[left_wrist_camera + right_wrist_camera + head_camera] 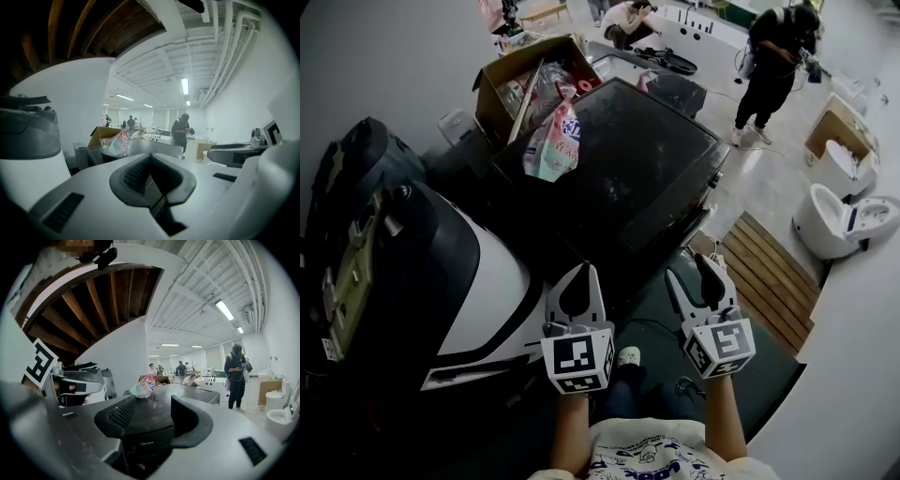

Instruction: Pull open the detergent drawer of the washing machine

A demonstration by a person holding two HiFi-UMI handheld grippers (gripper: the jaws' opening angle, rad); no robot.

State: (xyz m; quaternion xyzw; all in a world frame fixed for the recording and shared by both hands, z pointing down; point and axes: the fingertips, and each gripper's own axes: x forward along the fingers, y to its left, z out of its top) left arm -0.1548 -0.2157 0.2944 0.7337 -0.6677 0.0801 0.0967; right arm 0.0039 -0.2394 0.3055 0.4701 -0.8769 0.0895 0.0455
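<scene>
The washing machine (628,164) is a dark top-loader standing ahead of me, its lid shut. Its dark front edge with a small logo (145,443) shows between the right jaws. I cannot make out the detergent drawer in any view. My left gripper (579,281) hangs just short of the machine's near left corner, jaw tips together and empty. My right gripper (694,279) is level with it to the right, jaws apart around nothing, pointing at the machine's front (154,425). In the left gripper view the left gripper (151,161) points past the machine's top (154,146).
A colourful bag (553,141) lies on the machine's back left corner, with an open cardboard box (530,70) behind it. A white and black appliance (478,281) stands close on the left. A wooden slatted board (773,277), toilets (839,220) and a standing person (773,66) are to the right.
</scene>
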